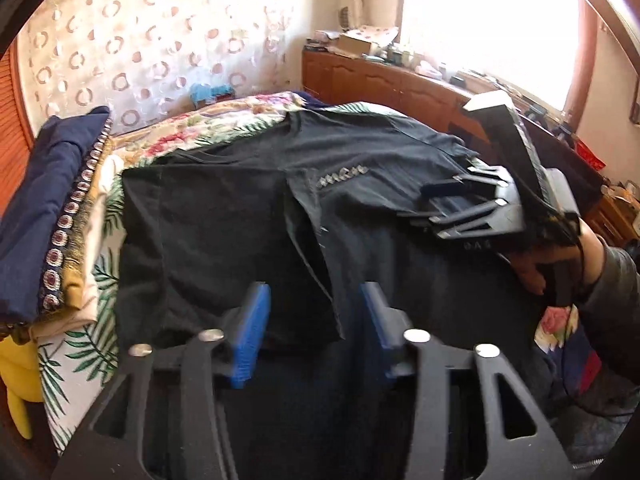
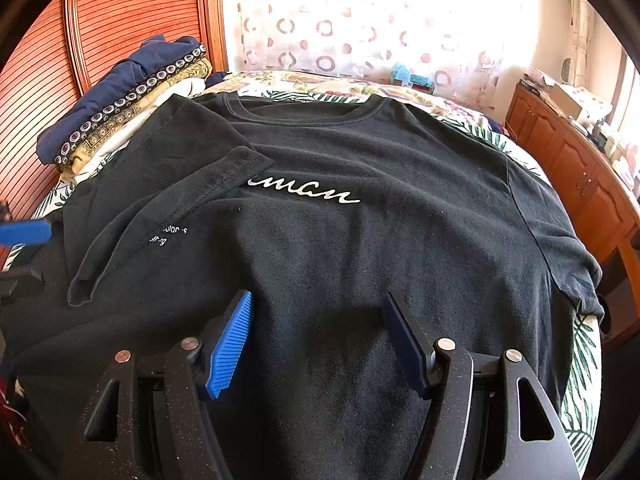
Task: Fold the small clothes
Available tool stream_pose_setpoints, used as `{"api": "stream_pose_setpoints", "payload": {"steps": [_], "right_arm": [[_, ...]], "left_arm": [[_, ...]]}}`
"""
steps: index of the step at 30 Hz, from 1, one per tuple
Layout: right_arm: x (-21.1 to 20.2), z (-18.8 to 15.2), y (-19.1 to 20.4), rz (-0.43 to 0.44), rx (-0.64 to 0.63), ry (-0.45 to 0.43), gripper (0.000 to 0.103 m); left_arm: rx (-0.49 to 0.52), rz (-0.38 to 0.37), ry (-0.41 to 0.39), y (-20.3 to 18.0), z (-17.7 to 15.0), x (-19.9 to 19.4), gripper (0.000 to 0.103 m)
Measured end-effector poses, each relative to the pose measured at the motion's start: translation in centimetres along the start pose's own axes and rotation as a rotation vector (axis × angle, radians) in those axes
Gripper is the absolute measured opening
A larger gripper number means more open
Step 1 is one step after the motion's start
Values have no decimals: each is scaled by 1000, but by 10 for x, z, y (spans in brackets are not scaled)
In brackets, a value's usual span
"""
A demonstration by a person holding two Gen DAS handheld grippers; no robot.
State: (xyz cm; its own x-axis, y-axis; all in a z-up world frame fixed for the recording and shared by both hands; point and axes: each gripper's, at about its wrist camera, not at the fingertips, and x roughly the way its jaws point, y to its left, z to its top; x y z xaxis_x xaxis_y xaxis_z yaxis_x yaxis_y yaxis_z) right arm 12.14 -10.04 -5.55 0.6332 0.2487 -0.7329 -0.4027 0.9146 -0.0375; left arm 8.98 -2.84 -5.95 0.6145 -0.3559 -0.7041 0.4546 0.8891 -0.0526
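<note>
Bed (image 2: 582, 380) with floral cover carries one black T-shirt (image 2: 360, 240), spread flat, one sleeve (image 2: 168, 216) folded inward over the chest. Left hand-held gripper (image 1: 312, 320) and right hand-held gripper (image 2: 316, 332): two, both spread, empty, hovering just above the shirt's lower half. One stack of folded clothes (image 2: 120, 100) beside the shirt's shoulder

We see daylight blowing out the far window (image 1: 488, 28); fisheye edges bend, and the left view is blurred.
</note>
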Motion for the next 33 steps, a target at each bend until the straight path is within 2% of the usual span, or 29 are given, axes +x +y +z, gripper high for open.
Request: {"api": "stream_pose_setpoints", "payload": {"steps": [1, 2, 13, 16, 18, 23, 27, 33], "right_arm": [[0, 0, 0, 0, 0, 0, 68], [0, 0, 0, 0, 0, 0, 68], [0, 0, -1, -5, 0, 1, 68], [-2, 4, 0, -3, -2, -9, 68], [-6, 11, 4, 16, 2, -24, 68], [-13, 44, 20, 85, -7, -87, 68], [9, 69, 29, 146, 13, -73, 69], [60, 88, 48, 125, -8, 25, 68]], "left_arm": [[-4, 12, -5, 3, 1, 2, 81], [-8, 25, -11, 7, 1, 5, 82], [-162, 149, 96, 65, -7, 51, 82], [-163, 152, 96, 67, -6, 50, 82], [-143, 179, 113, 64, -7, 54, 82], [-141, 175, 119, 63, -5, 57, 88], [-135, 168, 124, 63, -5, 59, 92], [-136, 165, 123, 63, -4, 59, 92]]}}
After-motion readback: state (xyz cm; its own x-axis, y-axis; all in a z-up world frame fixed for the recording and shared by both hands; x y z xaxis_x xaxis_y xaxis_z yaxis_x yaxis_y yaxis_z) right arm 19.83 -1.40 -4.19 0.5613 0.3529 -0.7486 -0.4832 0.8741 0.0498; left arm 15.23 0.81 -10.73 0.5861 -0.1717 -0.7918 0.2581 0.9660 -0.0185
